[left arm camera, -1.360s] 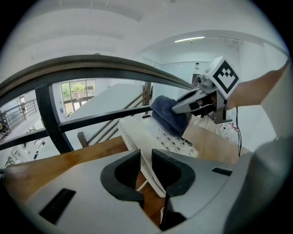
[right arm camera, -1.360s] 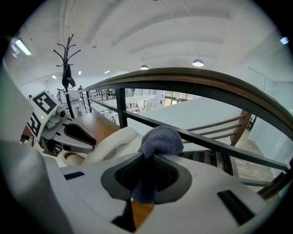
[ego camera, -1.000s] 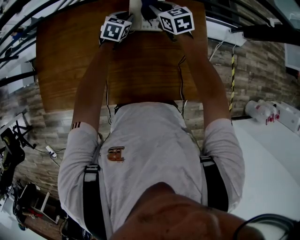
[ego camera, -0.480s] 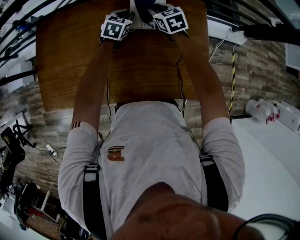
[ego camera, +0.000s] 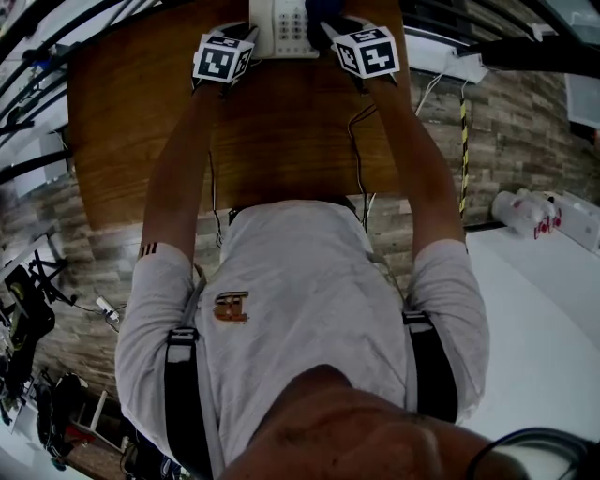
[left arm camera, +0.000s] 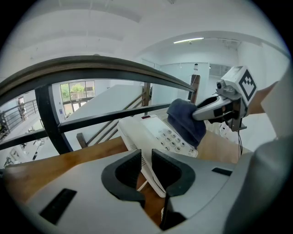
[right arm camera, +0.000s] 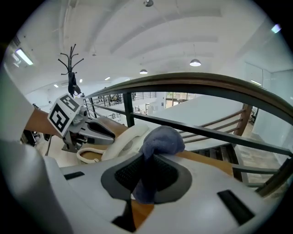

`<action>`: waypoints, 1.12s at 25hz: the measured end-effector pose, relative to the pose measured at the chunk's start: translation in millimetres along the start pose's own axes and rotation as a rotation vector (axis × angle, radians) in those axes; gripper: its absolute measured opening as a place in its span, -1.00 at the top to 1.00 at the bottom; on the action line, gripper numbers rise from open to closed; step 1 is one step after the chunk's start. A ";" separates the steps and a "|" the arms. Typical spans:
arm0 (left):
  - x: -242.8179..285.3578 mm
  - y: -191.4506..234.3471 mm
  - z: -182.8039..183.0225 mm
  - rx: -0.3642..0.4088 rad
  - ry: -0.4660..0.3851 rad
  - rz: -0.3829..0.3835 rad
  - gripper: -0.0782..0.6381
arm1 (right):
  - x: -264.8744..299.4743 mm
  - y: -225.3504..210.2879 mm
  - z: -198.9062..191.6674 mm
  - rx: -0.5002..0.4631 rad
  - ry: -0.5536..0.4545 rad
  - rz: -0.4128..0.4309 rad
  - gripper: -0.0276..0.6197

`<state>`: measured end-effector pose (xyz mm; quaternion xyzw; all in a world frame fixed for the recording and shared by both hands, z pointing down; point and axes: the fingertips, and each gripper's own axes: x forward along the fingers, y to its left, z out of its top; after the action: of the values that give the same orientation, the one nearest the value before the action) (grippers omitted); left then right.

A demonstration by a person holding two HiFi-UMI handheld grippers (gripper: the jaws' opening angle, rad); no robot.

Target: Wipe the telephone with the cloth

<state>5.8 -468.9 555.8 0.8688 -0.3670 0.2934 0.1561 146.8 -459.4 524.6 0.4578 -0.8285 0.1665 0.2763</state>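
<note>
Telephone (ego camera: pixel 281 28) sat at the tabletop's (ego camera: pixel 141 122) far edge; left claw (left arm camera: pixel 145 168) pinched its near edge, jaws nearly together; right claw (right arm camera: pixel 146 176) clamped the blue cloth (right arm camera: pixel 161 138), its bunched end resting on the keypad (left arm camera: pixel 176 139).

Telephone (ego camera: pixel 281 23): white, keypad facing up, at middle of counter (ego camera: pixel 281 131) far edge. Cloth (left arm camera: pixel 185 121): dark blue, bunched, pinched in right gripper (right arm camera: pixel 145 173) jaws, resting on telephone's right side.

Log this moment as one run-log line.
left gripper: shut on phone edge | right gripper: shut on cloth | cloth: pressed on keypad | phone: on table
</note>
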 end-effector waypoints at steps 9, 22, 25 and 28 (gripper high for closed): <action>0.0 -0.2 1.7 -0.004 -0.001 -0.007 0.58 | 14.0 89.0 14.9 0.032 -0.057 0.175 0.69; 0.6 -0.6 -0.5 -0.010 -0.001 -0.002 0.58 | 20.0 42.3 -31.4 0.049 0.067 0.038 0.69; -0.3 -1.7 -0.2 -0.011 0.000 -0.003 0.58 | 7.4 24.6 -43.5 0.063 0.080 0.009 0.69; -2.0 -2.9 -0.7 -0.016 0.002 0.002 0.58 | -0.8 14.4 -52.1 0.088 0.079 -0.002 0.69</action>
<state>6.6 -465.6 555.0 0.8669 -0.3700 0.2915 0.1634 150.8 -423.8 565.1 0.4633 -0.8085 0.2204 0.2883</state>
